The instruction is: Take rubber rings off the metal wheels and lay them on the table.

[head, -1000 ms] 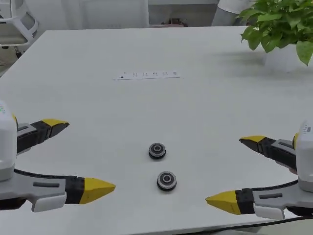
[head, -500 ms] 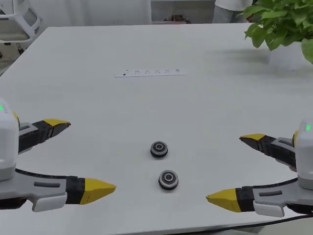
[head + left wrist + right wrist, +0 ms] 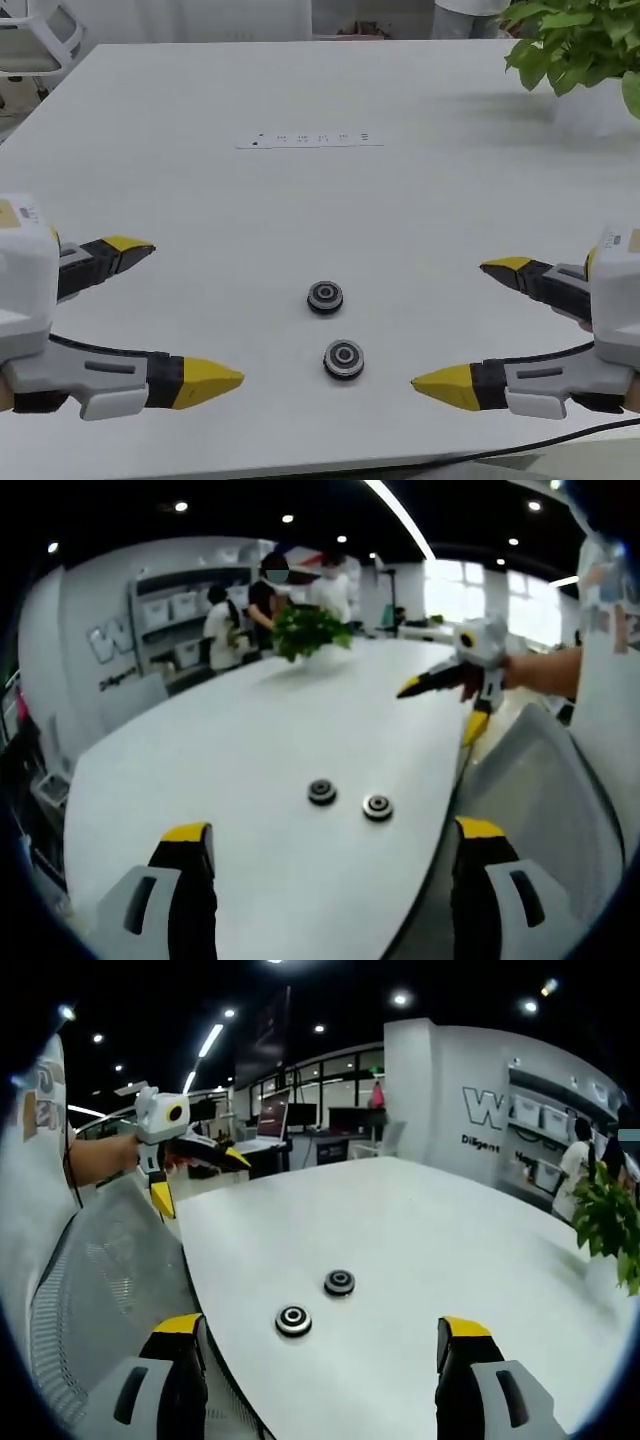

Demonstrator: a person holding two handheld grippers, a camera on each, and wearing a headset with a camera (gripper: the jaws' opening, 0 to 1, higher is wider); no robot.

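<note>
Two small metal wheels with dark rubber rings lie flat on the white table [image 3: 300, 220]. The farther wheel [image 3: 325, 297] [image 3: 321, 791] [image 3: 339, 1282] lies apart from the nearer wheel [image 3: 344, 359] [image 3: 377, 806] [image 3: 293, 1320], which sits toward the front edge. My left gripper [image 3: 195, 312] [image 3: 332, 830] hangs open to the left of them, with nothing between its yellow-tipped fingers. On the right, my right gripper [image 3: 448, 323] [image 3: 321, 1325] is open and holds nothing. Both grippers are well away from the wheels.
A leafy plant [image 3: 575, 45] in a white pot stands at the back right corner. A narrow white strip [image 3: 310, 140] is set in the table's middle. The front edge runs just below the grippers. A chair [image 3: 30, 45] stands at the back left. People [image 3: 270, 590] stand beyond the table.
The head camera has shifted a little, so the table sits slightly lower in the picture. Both grippers stay open at the sides and the wheels have not moved.
</note>
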